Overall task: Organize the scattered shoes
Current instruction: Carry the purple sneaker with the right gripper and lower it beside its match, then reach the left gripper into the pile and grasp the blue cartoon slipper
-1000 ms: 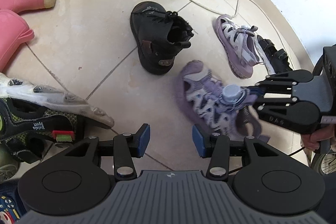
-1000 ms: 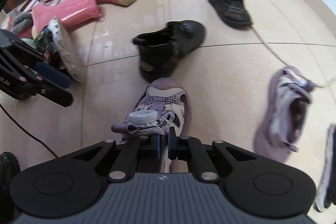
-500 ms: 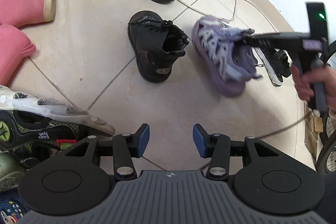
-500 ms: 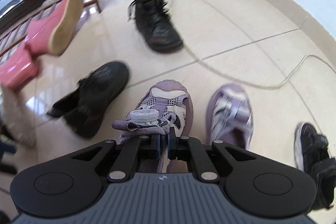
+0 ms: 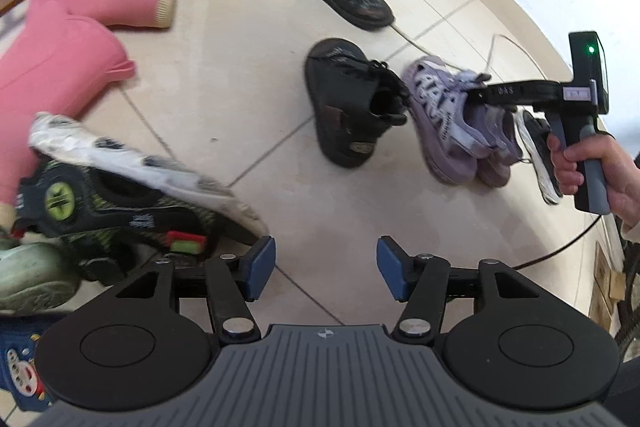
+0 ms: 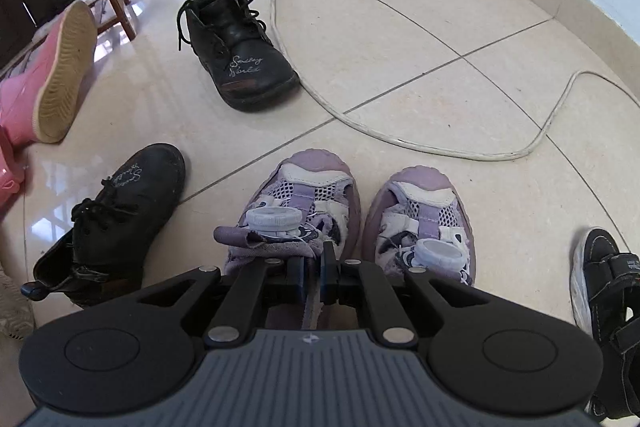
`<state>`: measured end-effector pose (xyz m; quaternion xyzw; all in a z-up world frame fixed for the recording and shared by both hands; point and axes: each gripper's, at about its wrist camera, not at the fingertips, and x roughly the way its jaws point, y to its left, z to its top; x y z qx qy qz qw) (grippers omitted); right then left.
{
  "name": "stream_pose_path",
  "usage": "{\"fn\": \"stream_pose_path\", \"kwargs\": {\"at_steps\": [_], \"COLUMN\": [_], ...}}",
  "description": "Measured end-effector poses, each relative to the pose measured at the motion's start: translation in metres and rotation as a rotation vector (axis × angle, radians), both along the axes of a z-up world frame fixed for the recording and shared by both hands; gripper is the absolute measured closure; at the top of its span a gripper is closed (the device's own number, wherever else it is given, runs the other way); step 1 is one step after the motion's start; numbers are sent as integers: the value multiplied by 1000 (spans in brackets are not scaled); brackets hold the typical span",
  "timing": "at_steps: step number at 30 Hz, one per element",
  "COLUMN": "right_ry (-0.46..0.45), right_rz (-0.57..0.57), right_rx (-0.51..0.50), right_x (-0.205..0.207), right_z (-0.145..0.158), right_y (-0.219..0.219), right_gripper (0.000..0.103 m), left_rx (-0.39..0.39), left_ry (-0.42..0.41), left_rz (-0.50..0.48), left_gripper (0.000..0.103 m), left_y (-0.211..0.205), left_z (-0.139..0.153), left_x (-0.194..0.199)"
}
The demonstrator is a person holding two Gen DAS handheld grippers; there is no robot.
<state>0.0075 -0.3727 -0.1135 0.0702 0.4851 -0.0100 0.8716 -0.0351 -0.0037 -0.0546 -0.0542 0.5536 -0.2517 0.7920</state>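
Purple sandal [image 6: 296, 203]: my right gripper [image 6: 311, 277] clamps its heel strap, just beside its mate [image 6: 424, 215].
Left gripper [image 5: 326, 269]: my jaws just widened, nothing between.

On my right wrist view the black sandal [image 6: 608, 311] runs off the right edge. The pink boots [image 5: 80, 27] are cropped at far left, and the near-left shoe pile [image 5: 120, 195] blurs.

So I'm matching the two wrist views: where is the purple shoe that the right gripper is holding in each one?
Left wrist: the held purple shoe is right of centre, just right of the nearer black boot.
Right wrist: bottom centre, above the right gripper.
Shared landmark: that boot, on the shoe's left in both.
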Motion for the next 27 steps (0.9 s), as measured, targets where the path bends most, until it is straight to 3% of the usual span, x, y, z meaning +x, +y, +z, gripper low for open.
{"fn": "stream_pose_path", "kwargs": {"at_steps": [2,5,11,15,20,24,27], "right_ry": [-2,-21,-69,-87,-80,-51,-32], "right_rz": [11,28,44,48,111,166,180], "right_rx": [-3,-20,-51,-35,27,87,131], "right_x": [-1,-8,-42,-62,-78,-82,-85], "right_z": [2,9,36,47,49,46,45], "right_y": [2,7,18,28,48,65,76], "right_gripper": [76,51,32,26,21,19,16], "left_rx": [17,38,92,127,237,349,407], "left_ry": [-17,-43,-55,-55,-131,-154,-181], "left_rz": [32,68,148,249,351,344,302], "left_gripper": [36,34,33,33,33,32,24], "left_y": [6,14,42,70,101,111,120], "left_z": [3,6,7,8,18,21,24], "left_x": [-4,-9,-18,-23,-31,-28,-23]}}
